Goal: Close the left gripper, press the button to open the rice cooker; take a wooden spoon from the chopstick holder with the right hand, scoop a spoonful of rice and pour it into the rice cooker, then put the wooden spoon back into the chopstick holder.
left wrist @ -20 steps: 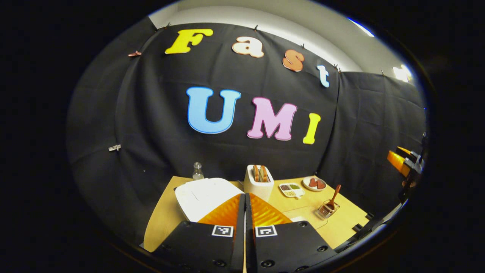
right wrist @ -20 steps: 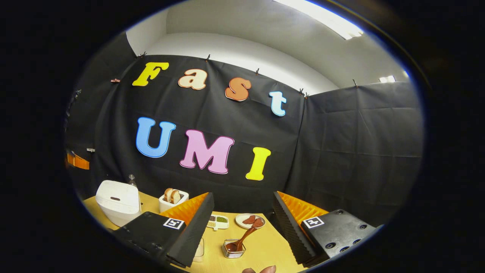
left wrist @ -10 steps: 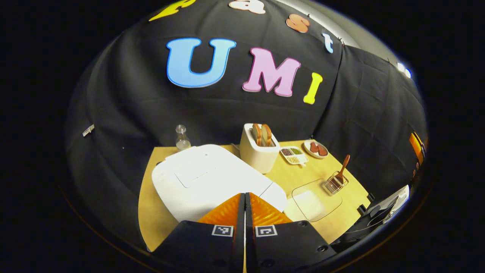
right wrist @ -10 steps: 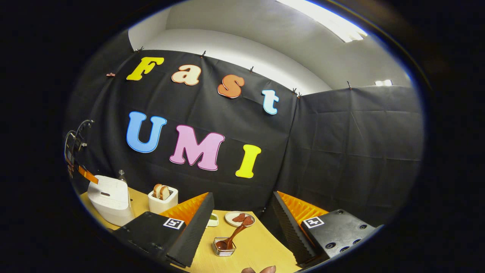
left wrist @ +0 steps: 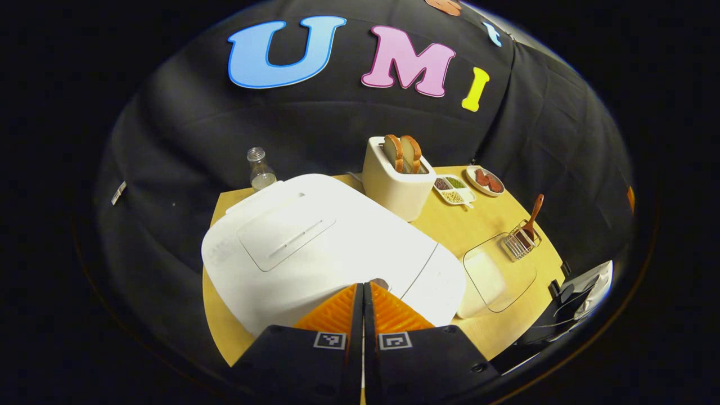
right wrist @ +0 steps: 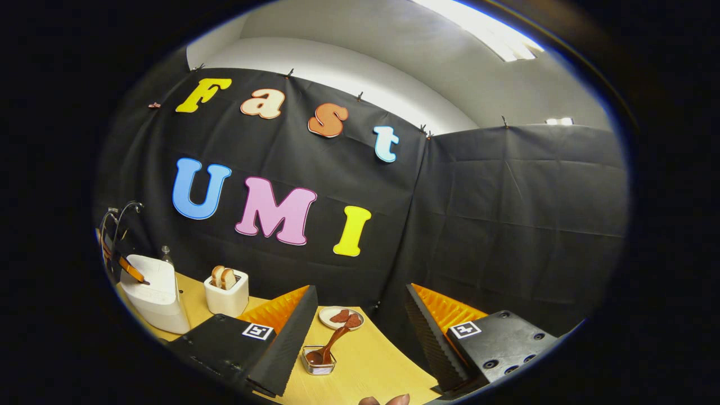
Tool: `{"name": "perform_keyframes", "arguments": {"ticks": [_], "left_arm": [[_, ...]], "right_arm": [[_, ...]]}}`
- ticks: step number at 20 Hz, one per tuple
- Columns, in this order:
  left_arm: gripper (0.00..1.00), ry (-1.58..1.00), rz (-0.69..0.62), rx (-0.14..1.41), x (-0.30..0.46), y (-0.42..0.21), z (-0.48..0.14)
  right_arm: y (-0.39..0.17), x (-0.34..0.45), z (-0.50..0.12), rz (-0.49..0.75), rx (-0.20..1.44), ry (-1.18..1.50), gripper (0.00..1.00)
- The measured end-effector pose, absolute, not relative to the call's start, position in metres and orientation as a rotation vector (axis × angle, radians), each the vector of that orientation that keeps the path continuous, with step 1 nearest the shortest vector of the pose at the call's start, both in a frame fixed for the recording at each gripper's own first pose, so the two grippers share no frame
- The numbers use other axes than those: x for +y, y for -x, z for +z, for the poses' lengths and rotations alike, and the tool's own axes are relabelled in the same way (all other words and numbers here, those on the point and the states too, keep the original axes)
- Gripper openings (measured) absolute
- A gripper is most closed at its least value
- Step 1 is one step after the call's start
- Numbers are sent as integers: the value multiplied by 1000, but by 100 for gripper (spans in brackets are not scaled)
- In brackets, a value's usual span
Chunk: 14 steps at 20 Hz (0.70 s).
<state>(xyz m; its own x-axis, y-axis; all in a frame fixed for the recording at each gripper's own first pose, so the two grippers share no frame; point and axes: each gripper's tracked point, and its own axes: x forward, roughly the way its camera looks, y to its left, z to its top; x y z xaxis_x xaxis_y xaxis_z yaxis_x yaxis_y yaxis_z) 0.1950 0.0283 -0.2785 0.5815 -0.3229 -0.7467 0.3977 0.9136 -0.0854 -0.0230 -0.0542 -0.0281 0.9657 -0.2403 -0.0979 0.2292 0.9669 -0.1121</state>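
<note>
Rice cooker [left wrist: 315, 242] button [left wrist: 380, 283] sits just beyond left gripper [left wrist: 363, 289] fingers.

Black cloth walls [right wrist: 506, 214], pale ceiling w/ strip light [right wrist: 478, 25], light wood table [right wrist: 371, 365]

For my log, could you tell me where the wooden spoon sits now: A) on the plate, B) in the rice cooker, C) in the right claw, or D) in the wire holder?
D: the spoon stands bowl-down in the wire holder, with the open right claw apart from it.
</note>
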Motion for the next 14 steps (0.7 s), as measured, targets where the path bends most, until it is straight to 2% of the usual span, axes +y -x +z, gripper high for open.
{"name": "perform_keyframes", "arguments": {"ticks": [5, 11, 14], "left_arm": [[8, -166, -411, 860, 26, -197, -277], [7, -203, -297, 409, 46, -233, -153], [7, -195, -253, 261, 59, -234, -102]], "right_arm": [[25, -50, -28, -231, 112, 113, 97], [32, -59, -24, -233, 98, 114, 97], [35, -65, -26, -234, 100, 93, 97]]}}
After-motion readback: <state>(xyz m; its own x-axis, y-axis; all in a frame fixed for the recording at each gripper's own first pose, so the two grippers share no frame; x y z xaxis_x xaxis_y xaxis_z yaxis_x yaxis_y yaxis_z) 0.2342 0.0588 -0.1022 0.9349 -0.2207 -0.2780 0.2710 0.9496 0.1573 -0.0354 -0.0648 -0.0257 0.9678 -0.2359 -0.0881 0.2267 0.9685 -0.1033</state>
